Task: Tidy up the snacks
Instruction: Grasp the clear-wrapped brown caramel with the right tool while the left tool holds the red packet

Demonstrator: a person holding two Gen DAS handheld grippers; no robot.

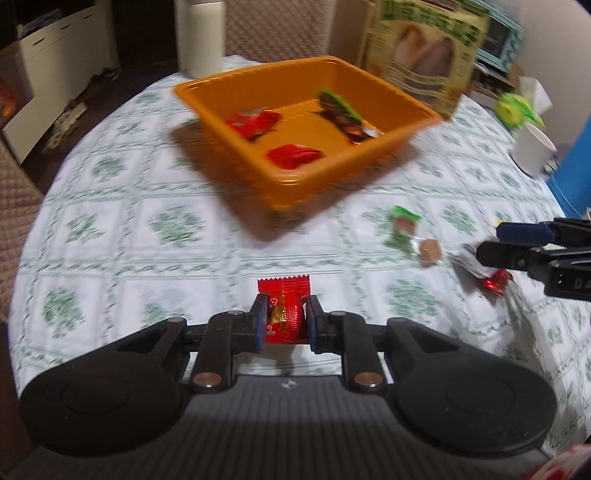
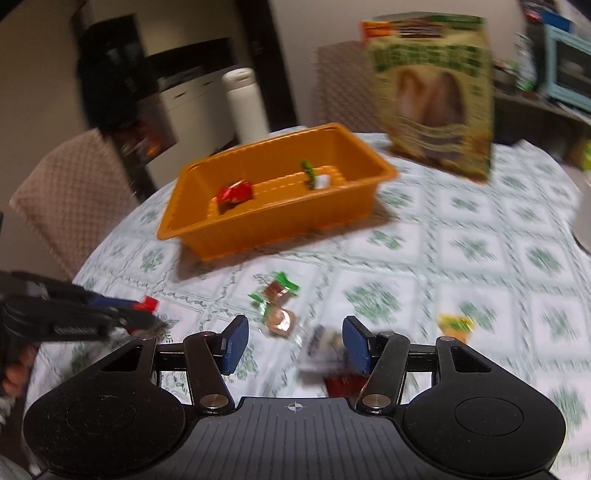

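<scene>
Left gripper point(image 1: 284, 317): jaws clamped on red snack packet point(image 1: 283, 312), packet upright between blue pads point(image 1: 259, 325), lifted above tablecloth point(image 1: 147, 258), on the near side of the orange tray point(image 1: 280, 188)

Right gripper point(image 2: 293, 347): jaws apart, nothing pressed between the pads; white-and-red wrapper point(image 2: 325, 350) on the cloth just inside the right pad, contact unclear through blur

Orange tray on round table, well inside the far half; holding two red packets point(image 1: 253, 122) point(image 1: 291, 155) and one green-and-brown packet point(image 1: 341, 110) along the far wall

Loose on the cloth, between tray and right gripper: green packet point(image 1: 400, 230), clear-wrapped brown biscuit point(image 1: 430, 251) just beside it, yellow-green packet point(image 2: 456, 325) further right

Behind tray: tall printed snack bag point(image 1: 424, 59) standing upright; white cylinder point(image 1: 201, 35) at far left edge of table

White cup point(image 1: 533, 153) with green item on top, right side of table

Padded chair point(image 2: 70, 199) beside the table at left

Both views motion-blurred; print on packets unreadable
</scene>
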